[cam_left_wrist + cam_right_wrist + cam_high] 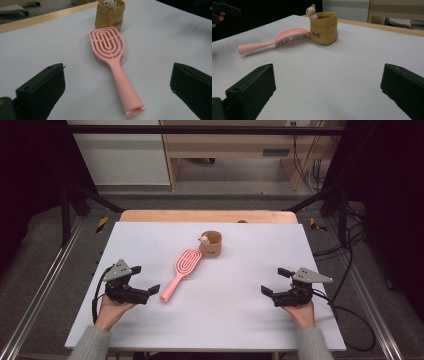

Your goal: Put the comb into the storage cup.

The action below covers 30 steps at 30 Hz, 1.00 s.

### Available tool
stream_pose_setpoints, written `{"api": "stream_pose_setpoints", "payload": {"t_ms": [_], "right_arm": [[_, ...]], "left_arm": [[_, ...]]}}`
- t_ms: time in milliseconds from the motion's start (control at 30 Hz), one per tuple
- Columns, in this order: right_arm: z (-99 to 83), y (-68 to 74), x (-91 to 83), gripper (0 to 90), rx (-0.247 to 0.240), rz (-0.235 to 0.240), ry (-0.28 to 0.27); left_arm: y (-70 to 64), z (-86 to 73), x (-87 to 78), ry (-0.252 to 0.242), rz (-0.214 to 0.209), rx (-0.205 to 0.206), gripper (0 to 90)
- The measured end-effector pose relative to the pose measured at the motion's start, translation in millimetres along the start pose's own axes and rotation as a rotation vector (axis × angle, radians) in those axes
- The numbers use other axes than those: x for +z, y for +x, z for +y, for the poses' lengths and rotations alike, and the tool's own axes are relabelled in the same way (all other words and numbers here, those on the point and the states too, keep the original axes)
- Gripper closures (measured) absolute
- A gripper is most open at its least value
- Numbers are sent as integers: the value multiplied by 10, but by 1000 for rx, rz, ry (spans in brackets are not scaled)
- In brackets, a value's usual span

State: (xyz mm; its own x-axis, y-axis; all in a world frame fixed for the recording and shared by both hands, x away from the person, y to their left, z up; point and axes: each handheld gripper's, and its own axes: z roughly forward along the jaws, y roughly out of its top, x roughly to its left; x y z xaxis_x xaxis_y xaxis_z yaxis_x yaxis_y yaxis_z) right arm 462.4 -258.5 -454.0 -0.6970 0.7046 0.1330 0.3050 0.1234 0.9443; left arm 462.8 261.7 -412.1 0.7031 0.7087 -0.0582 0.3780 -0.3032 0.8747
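Left gripper view has your left gripper (117, 90) spread wide, pink brush (112, 62) flat on the table (162, 45), handle end between the fingers (42, 90), untouched. Your right gripper (276, 281) is released too, well apart from it.

The pink plastic hairbrush (182, 272) lay on the white table (240, 320), its head just before the small tan fabric pouch (211, 245). The left tool (145, 281) sat beside its handle, the right tool (276, 281) well apart.
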Motion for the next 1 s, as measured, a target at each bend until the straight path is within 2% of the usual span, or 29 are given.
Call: {"api": "stream_pose_setpoints", "payload": {"t_ms": [700, 1000], "right_arm": [[0, -2, 3, 2, 0, 2, 2], [0, 0, 3, 2, 1, 3, 2]], "left_arm": [[-48, 215, 249, 75, 19, 23, 0], [-58, 249, 348, 111, 28, 27, 0]]}}
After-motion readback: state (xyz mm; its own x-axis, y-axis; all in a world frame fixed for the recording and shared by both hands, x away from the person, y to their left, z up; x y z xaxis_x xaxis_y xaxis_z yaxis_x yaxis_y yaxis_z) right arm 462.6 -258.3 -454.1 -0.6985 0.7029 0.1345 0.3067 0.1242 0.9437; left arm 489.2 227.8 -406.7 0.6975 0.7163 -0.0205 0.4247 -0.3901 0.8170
